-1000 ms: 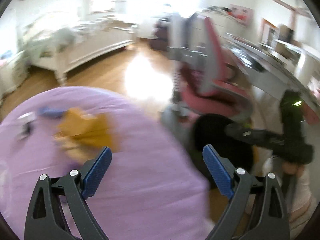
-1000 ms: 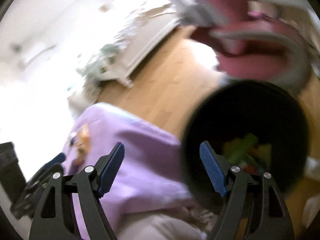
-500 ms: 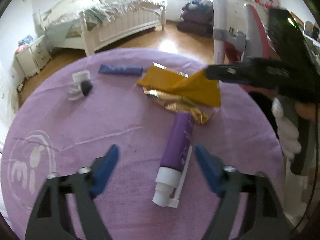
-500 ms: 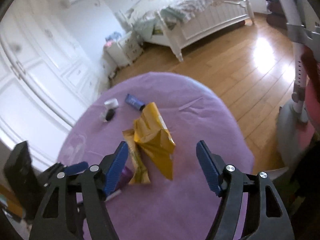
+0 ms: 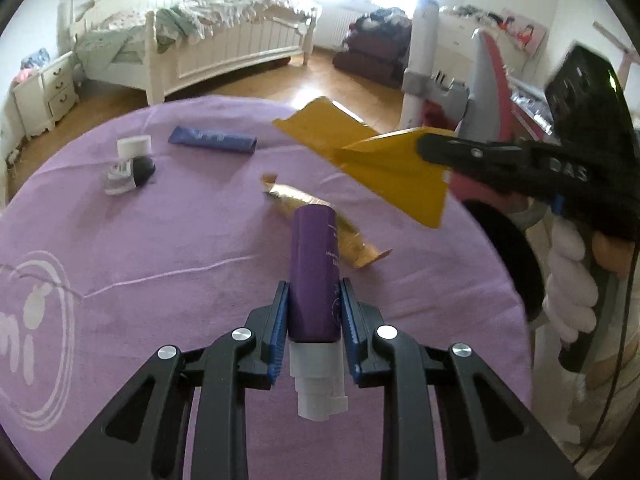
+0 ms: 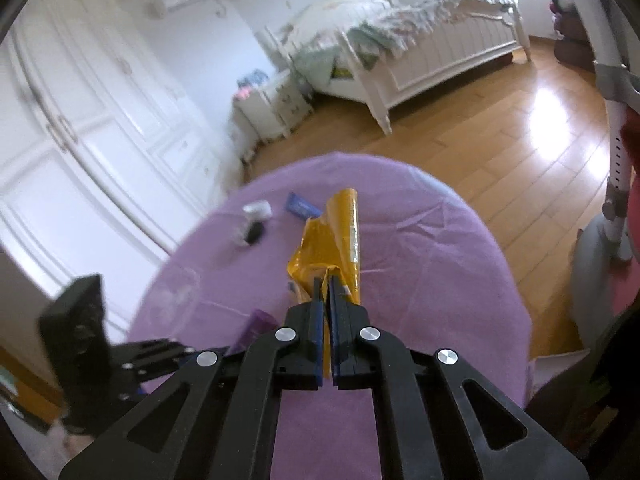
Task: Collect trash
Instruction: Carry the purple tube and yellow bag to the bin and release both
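The round table, draped in purple cloth, fills the lower and middle of the left wrist view; its far edge curves across the upper middle and its right edge drops off at the right of the frame, where a dark round bin sits just beyond the rim. Bare wooden floor opens past the far edge toward a white bed at the upper left. A grey and pink chair stands close to the table's upper right rim.

In the right wrist view, the right tongs are clenched on a yellow wrapper, which hangs lifted above the cloth near the frame centre. In the left wrist view, the left tongs grip a purple tube at the lower centre, its white cap pointing back toward the camera.

A gold wrapper lies on the cloth just beyond the tube's far end. A blue packet lies in the upper left near the far edge, and a small white and black item rests left of it, well apart from both tongs.
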Tool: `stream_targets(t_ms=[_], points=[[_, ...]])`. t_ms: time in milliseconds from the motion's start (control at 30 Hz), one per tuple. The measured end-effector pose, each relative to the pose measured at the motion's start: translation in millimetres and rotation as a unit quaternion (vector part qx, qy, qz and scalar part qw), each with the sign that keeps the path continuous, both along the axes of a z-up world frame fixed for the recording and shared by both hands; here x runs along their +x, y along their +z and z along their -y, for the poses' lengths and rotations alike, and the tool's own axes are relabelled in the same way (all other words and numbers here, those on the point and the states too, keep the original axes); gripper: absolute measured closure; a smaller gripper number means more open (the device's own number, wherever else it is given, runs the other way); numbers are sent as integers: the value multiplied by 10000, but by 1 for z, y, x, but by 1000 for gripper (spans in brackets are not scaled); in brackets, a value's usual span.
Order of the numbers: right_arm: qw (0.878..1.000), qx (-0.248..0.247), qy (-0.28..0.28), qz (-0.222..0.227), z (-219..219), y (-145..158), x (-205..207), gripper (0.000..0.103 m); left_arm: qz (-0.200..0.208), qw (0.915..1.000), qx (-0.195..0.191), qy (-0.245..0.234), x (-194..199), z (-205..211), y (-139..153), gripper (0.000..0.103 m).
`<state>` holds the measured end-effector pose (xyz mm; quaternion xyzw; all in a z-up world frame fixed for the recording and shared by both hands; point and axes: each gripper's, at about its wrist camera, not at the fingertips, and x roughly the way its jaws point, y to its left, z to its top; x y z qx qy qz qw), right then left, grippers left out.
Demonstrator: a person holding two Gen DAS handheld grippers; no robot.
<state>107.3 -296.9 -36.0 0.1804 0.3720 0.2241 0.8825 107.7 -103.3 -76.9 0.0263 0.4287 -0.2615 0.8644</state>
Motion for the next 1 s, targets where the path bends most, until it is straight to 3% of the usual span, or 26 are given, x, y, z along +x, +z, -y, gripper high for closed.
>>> stream_targets(t_ms=[233,500,767,1000], points=[[9963,543,-604,275,62,19,-55,99,261,9981,-495,-251,-14,30,36,78],[9828,486,-1747,354,154,15,-128,99,337,9908,-850,-996,-23,119,59,79],[9563,445,-2888,110,246,-14,-195,99,-65,9753,-983,-1978,-42,229,37,78],[9436,477,-3269,-209,280,-49,-225,99,-498,9666,-891,-2351,-49,283,6,78]])
